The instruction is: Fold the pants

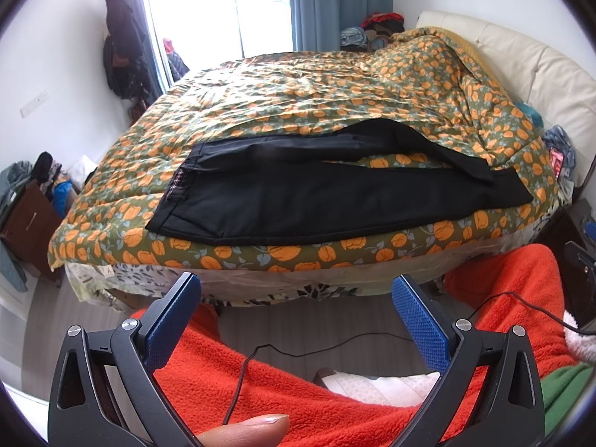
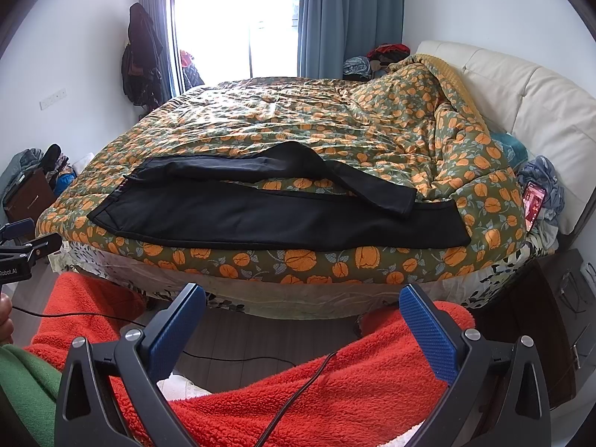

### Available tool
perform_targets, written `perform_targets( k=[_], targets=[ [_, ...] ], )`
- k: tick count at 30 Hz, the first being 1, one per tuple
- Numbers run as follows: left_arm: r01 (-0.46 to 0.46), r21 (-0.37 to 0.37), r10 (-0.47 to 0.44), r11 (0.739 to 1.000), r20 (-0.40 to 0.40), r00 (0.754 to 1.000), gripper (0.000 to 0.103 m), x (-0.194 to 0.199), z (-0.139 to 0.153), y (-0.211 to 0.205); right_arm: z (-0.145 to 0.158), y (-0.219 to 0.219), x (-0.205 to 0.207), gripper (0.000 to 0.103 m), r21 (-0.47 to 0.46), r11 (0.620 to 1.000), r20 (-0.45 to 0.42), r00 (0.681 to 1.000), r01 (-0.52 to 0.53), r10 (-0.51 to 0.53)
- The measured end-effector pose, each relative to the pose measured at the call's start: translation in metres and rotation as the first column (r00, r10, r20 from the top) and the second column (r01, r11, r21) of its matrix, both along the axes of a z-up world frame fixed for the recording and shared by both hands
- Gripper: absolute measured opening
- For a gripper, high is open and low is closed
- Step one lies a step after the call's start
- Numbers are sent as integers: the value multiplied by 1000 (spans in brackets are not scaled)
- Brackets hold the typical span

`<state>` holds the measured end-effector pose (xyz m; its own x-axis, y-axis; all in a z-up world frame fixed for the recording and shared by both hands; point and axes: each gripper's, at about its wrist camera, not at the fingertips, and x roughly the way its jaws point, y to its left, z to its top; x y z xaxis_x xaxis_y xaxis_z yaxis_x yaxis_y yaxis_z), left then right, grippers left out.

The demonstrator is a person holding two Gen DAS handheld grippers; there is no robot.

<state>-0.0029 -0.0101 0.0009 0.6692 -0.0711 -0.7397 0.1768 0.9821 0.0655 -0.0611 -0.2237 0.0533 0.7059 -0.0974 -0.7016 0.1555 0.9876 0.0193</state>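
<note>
Black pants (image 1: 316,193) (image 2: 260,216) lie spread along the near edge of the bed, waistband at the left, legs running right. The far leg bends and its cuff (image 2: 402,201) overlaps the near leg. My left gripper (image 1: 296,290) is open, held back from the bed above red fleece-clad legs, nothing between its blue pads. My right gripper (image 2: 301,301) is also open and empty, short of the bed edge. The left gripper's body (image 2: 22,253) shows at the left edge of the right wrist view.
A green quilt with orange flowers (image 1: 335,85) (image 2: 298,119) covers the bed, bunched high at the right by a cream headboard (image 2: 529,104). A phone (image 2: 534,205) rests at the right side. A black cable (image 1: 283,350) crosses the person's red fleece legs. Dark nightstand (image 2: 551,316) at right.
</note>
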Motion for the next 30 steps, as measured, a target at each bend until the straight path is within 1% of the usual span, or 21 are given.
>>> perform_targets(
  k=[30],
  targets=[
    [0,-1,0,1000,1,1000,102,-1,-1,0,-3,4,2,103,5,1000,-4,1000,-1,1]
  ],
)
